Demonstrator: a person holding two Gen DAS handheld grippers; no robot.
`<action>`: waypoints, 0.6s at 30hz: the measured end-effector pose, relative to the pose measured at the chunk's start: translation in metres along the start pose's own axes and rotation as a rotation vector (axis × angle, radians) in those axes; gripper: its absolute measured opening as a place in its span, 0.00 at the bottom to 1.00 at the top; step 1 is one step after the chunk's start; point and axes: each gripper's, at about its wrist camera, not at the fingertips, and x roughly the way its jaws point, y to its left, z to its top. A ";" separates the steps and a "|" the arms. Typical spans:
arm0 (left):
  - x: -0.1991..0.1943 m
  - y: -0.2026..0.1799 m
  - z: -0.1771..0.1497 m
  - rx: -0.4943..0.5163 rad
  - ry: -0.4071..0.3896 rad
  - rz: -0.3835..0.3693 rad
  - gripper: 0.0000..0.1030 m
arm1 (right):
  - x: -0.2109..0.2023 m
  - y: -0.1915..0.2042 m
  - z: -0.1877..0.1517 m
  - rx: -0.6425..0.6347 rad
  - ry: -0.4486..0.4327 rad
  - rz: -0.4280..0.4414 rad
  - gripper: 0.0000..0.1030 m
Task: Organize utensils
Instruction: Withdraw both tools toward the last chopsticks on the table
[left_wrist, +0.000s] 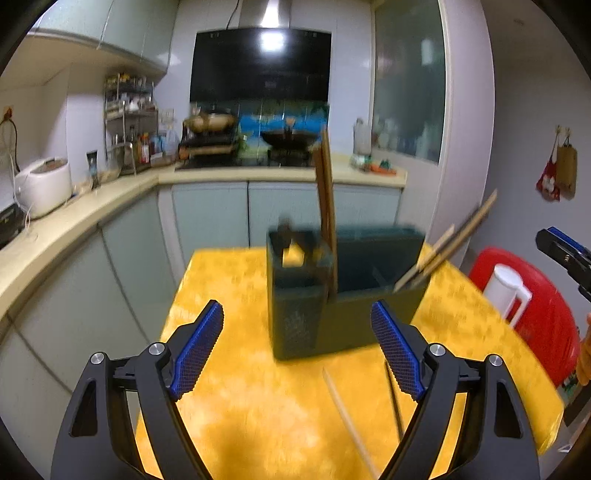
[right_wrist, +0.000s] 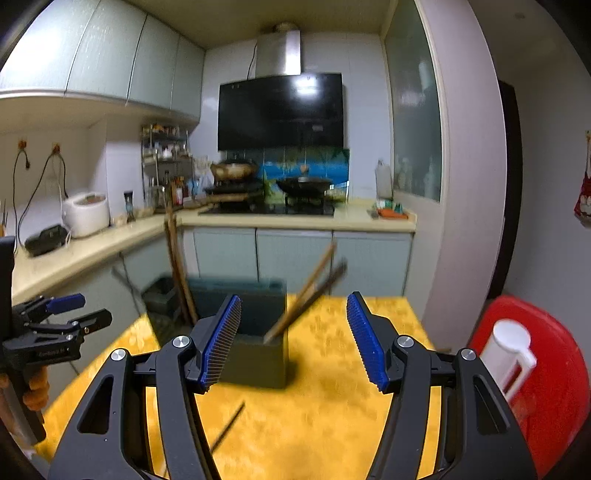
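Observation:
A dark green utensil holder (left_wrist: 314, 325) stands on the yellow table (left_wrist: 258, 406). One pair of brown chopsticks (left_wrist: 327, 206) stands upright in it, and another pair (left_wrist: 443, 247) leans out to the right. A pale chopstick (left_wrist: 349, 417) and a dark chopstick (left_wrist: 394, 402) lie loose on the table in front of the holder. My left gripper (left_wrist: 297, 310) is open and empty, just short of the holder. My right gripper (right_wrist: 294, 299) is also open and empty, facing the holder (right_wrist: 258, 365) and the leaning chopsticks (right_wrist: 303, 299). The dark chopstick (right_wrist: 227, 428) lies below it.
A red round object (left_wrist: 546, 317) with a white jug (left_wrist: 508, 291) on it sits right of the table. A kitchen counter (left_wrist: 92, 206) with a rice cooker (left_wrist: 44, 184) and a stove with pans (left_wrist: 280, 140) runs behind and to the left. The table edge is near on the left.

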 end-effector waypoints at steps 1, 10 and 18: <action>0.002 0.001 -0.010 -0.004 0.017 0.000 0.77 | 0.000 0.001 -0.011 0.007 0.023 0.007 0.56; 0.020 -0.011 -0.082 -0.008 0.192 -0.035 0.77 | -0.009 0.011 -0.079 0.044 0.166 0.032 0.56; 0.035 -0.038 -0.119 0.060 0.308 -0.065 0.77 | -0.012 0.008 -0.102 0.072 0.221 0.014 0.56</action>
